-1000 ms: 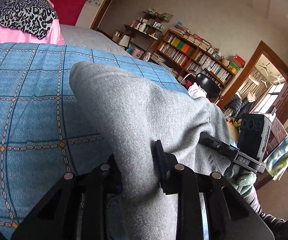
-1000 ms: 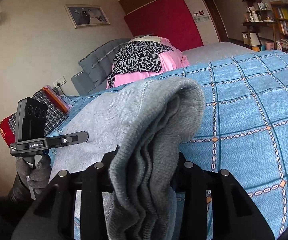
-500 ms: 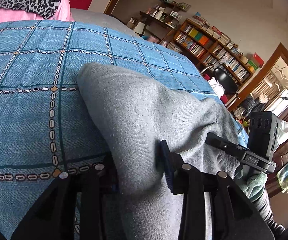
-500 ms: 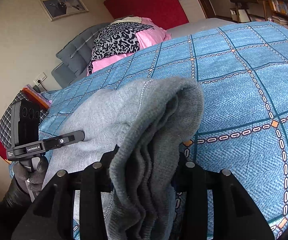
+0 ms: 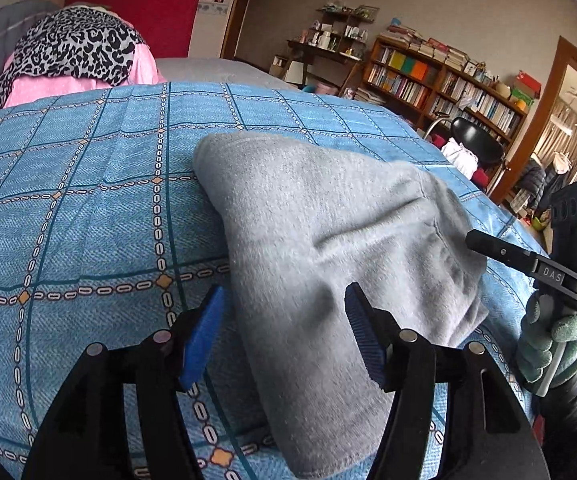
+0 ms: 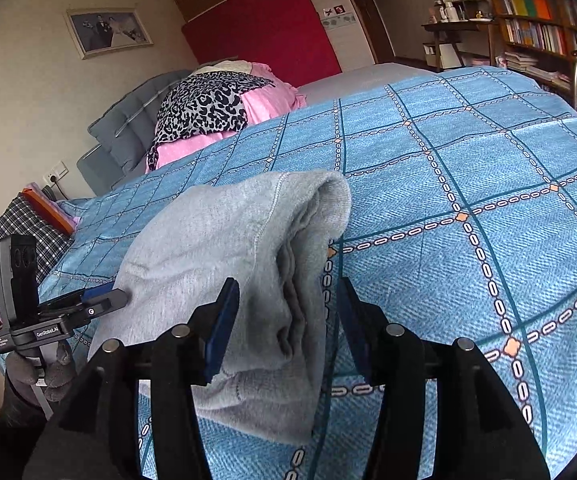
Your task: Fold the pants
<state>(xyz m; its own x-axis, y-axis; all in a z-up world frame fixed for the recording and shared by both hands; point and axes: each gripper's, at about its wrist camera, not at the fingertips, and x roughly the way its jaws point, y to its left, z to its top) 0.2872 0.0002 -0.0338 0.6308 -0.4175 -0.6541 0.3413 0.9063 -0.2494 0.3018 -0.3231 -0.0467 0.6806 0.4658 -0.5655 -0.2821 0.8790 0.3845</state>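
Note:
The grey pants (image 5: 328, 248) lie folded in a thick bundle on the blue checked bedspread (image 5: 68, 200). My left gripper (image 5: 284, 332) is open, its blue pads either side of the bundle's near edge. My right gripper (image 6: 286, 328) is open too, its jaws astride the layered end of the pants (image 6: 228, 260). Each gripper shows in the other's view: the right one (image 5: 484, 246) at the pants' right side, the left one (image 6: 106, 300) at their left side.
A pink pillow with a leopard-print cloth (image 5: 76, 52) lies at the head of the bed. Bookshelves (image 5: 448, 80), a black chair (image 5: 476, 144) and a doorway stand beyond the bed's right side. A plaid item (image 6: 24, 224) lies by the left edge.
Both grippers were shut on the pants and held them up; they have lowered the bundle onto the bedspread and opened, letting go.

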